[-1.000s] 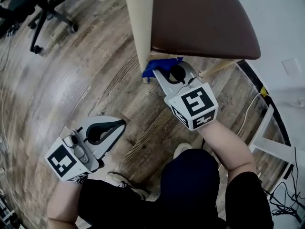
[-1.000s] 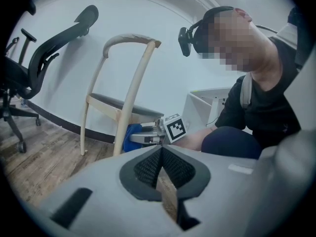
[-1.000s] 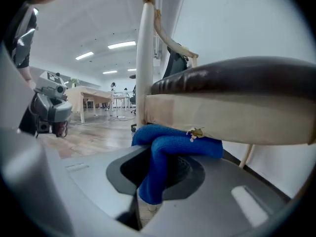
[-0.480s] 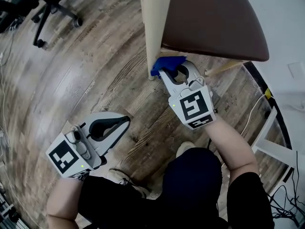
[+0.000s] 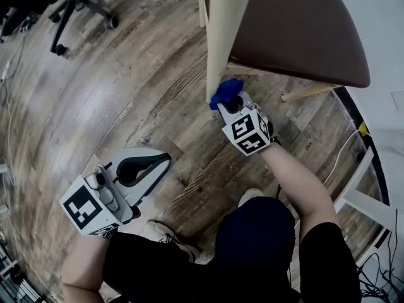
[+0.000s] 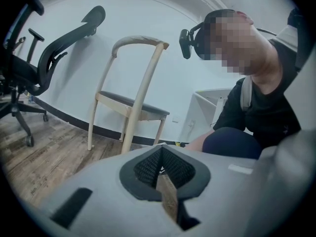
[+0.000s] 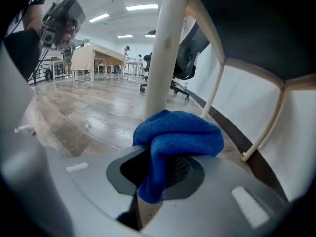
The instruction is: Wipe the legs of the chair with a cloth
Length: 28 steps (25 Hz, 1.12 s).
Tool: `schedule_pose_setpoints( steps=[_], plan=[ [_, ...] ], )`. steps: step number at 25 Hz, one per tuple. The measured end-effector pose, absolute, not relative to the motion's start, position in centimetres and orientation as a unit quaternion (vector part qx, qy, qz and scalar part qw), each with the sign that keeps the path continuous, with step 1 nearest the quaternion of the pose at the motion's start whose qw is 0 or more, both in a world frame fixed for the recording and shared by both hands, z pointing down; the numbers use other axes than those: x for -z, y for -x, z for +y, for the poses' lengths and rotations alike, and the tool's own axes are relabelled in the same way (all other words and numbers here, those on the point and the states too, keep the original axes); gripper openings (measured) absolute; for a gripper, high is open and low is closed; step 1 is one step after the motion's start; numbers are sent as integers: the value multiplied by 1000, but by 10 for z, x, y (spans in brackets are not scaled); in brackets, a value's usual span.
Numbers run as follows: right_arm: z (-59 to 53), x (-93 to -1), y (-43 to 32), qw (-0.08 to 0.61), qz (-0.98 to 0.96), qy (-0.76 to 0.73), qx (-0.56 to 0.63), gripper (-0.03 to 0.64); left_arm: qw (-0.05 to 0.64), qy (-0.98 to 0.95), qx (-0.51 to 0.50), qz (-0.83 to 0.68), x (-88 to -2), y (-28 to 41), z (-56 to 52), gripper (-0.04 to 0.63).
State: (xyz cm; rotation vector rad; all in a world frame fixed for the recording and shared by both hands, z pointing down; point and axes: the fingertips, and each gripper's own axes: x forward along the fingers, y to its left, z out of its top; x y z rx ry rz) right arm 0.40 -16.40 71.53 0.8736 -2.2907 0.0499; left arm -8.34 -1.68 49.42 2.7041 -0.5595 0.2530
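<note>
One cloth (image 7: 177, 132) low against chair leg (image 7: 165, 48)

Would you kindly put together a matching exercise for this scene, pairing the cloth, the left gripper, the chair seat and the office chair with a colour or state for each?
Things:
1. cloth
2. left gripper
3. chair seat
4. office chair

Colour or state:
a. black, standing on castors
b. dark brown, carried on pale wooden legs
c. blue, clamped in the right gripper
d. shut, holding nothing

Right pairs: 1-c, 2-d, 3-b, 4-a.
</note>
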Motion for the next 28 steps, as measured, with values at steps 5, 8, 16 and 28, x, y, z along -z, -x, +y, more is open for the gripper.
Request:
schedule_pose_setpoints(
  steps=[5, 8, 16, 28],
  plan=[
    [-166, -789, -5, 385, -862, -321, -79, 64, 191, -956, -94, -204, -498, 90, -15, -3],
    [-165, -828, -6, 414, -846, -315, -119, 64, 196, -954, -91, -210, -496, 96, -15, -3],
    [-167, -845, -3, 416, -840, -312, -157, 64, 196, -953, -73, -218, -489, 103, -17, -3],
    [-133, -794, 18, 308, -856, -321, -265, 64, 182, -961, -69, -198, -482, 93, -12, -3]
  ],
)
